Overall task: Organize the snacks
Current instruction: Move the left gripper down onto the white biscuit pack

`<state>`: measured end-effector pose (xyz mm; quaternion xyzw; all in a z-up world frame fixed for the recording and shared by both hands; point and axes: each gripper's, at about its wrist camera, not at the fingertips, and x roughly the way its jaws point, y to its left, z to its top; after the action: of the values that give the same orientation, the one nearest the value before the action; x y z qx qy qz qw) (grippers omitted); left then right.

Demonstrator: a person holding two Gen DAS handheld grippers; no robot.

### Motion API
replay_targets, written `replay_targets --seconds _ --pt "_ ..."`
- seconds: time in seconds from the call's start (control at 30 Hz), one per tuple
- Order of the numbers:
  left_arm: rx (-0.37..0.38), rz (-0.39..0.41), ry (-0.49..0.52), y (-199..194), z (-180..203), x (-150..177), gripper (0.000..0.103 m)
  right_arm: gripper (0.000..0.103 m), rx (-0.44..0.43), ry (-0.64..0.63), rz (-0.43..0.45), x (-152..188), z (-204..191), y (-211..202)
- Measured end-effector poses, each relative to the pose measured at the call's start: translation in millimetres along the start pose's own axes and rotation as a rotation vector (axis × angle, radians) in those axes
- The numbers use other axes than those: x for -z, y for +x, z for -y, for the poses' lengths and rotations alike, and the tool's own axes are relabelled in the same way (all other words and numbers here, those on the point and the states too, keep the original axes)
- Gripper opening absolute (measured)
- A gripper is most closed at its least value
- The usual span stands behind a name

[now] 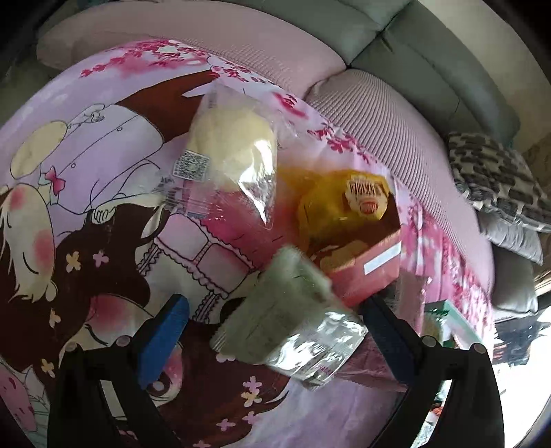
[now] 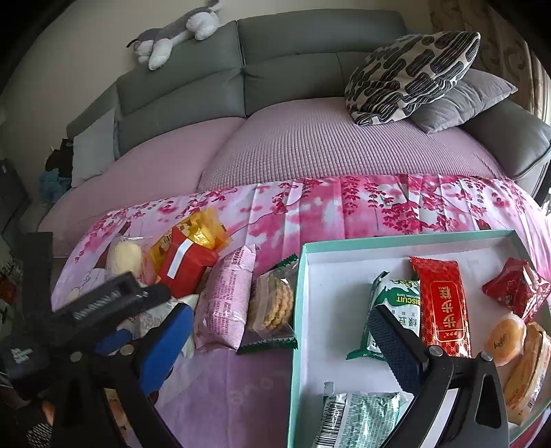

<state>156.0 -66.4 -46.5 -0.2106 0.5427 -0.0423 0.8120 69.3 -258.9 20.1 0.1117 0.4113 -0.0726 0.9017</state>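
My left gripper (image 1: 275,327) is open over the pink cartoon cloth, its blue fingers (image 1: 165,337) either side of a pale green clear-wrapped snack (image 1: 289,317); I cannot tell if they touch it. Beyond lie a cream bun packet (image 1: 234,151), a yellow packet (image 1: 337,203) and a red box (image 1: 372,265). My right gripper (image 2: 279,341) is open and empty at the left rim of the teal tray (image 2: 299,310). The tray holds a green biscuit pack (image 2: 396,310), a red bar (image 2: 444,306) and several other snacks. A pink packet (image 2: 224,303) and a cookie packet (image 2: 272,303) lie left of the tray.
The cloth-covered table stands against a grey sofa (image 2: 292,55) with pink seat covers (image 2: 327,144). Patterned and grey cushions (image 2: 413,75) sit at its right. A plush toy (image 2: 179,31) lies on the backrest. The left gripper's body (image 2: 103,310) shows at the right view's left.
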Motion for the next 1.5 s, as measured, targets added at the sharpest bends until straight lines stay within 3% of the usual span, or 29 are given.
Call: replay_targets --seconds 0.23,0.5,0.7,0.83,1.07,1.23,1.33,1.5 --pt "-0.065 -0.009 0.087 -5.0 2.0 9.3 0.084 0.103 0.003 0.007 -0.005 0.2 2.2 -0.3" --pt "-0.081 -0.05 0.198 -15.5 -12.1 13.6 0.085 0.103 -0.005 -0.001 -0.023 3.6 -1.4 1.4" --pt "-0.079 -0.03 0.137 -26.2 -29.8 6.1 0.084 0.103 -0.01 0.004 -0.033 5.3 -0.9 2.5" --pt "-0.055 0.023 0.153 -30.6 -14.5 2.9 0.084 0.103 -0.011 0.009 -0.023 3.7 0.6 -0.5" --pt "-0.246 0.049 0.341 -0.8 38.2 9.6 0.084 0.103 -0.014 0.038 -0.015 2.5 11.0 -5.7" --pt "-0.313 0.04 0.452 5.7 55.8 16.3 0.085 0.103 -0.022 0.063 -0.026 3.0 17.8 -5.6" --pt "-0.319 0.007 0.509 6.0 51.9 22.9 0.085 0.103 -0.029 0.067 -0.025 2.8 19.2 -6.5" --pt "-0.283 -0.04 0.452 -5.9 12.3 27.0 0.084 0.103 -0.045 0.078 -0.033 3.1 20.2 -7.3"
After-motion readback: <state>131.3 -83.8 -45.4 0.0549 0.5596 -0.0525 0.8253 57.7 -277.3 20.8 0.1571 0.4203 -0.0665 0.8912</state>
